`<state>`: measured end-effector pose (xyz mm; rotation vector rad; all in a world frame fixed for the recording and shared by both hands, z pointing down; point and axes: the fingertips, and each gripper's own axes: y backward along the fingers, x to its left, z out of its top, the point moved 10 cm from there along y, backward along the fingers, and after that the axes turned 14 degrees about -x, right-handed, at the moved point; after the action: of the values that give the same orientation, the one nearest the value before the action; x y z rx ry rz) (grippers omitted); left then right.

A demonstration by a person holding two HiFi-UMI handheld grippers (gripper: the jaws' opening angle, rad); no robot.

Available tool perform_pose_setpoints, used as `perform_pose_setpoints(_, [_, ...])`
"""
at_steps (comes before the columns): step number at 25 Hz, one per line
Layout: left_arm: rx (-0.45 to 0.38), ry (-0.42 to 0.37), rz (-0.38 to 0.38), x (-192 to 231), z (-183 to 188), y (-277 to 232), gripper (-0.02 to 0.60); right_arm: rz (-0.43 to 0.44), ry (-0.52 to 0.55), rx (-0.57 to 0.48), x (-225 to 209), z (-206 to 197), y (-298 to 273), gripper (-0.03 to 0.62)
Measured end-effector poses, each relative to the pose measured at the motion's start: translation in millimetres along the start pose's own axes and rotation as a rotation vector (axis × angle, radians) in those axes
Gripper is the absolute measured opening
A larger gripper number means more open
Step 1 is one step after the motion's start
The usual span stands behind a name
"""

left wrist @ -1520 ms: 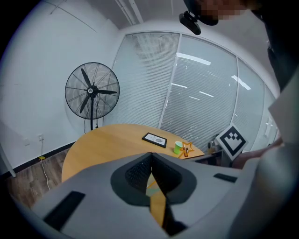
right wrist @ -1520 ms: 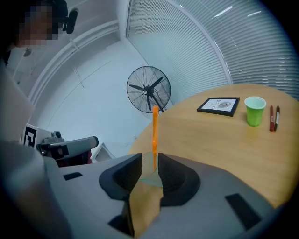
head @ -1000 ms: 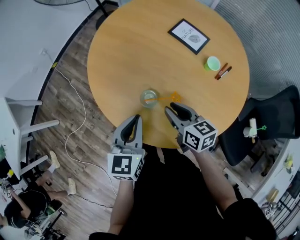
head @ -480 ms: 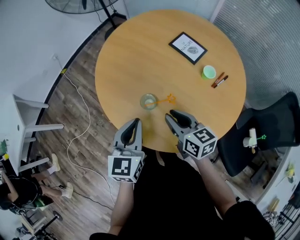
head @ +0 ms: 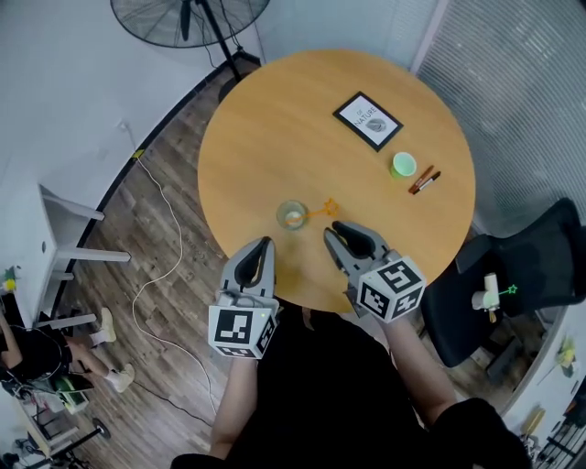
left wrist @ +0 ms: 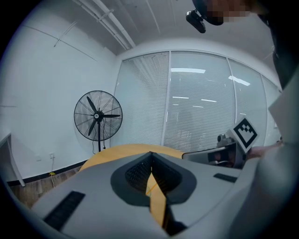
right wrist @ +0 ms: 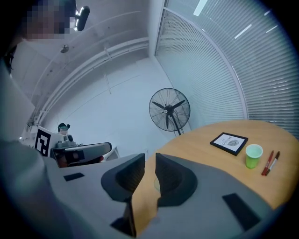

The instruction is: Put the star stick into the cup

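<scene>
A clear glass cup stands on the round wooden table near its front edge. The orange star stick leans in the cup, its star end out over the rim to the right. My left gripper hovers short of the cup, at its left, jaws together and empty. At the cup's right my right gripper is open; its jaws have just been closing, with a gap left and nothing between them. Neither gripper touches the cup or the stick.
A framed picture, a small green cup and two pens lie at the table's far right. A standing fan is beyond the table, a black chair at its right.
Both grippers have risen and drawn back from the cup; the right one no longer reaches the star end. The right jaws stand narrower. The stick stays in the cup.
</scene>
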<state>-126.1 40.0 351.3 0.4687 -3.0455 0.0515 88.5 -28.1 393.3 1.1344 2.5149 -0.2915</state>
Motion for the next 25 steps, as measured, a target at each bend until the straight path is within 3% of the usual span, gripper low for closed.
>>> perform_pose_setpoints(14, [-0.066, 0.008, 0.005, -1, 28, 7, -0.002, 0.047, 0.136, -0.086, 20, 47, 7, 0.032])
perform_pose_setpoints(25, [-0.088, 0.015, 0.013, 6, 33, 12, -0.002, 0.061, 0.184, -0.113, 32, 58, 6, 0.009])
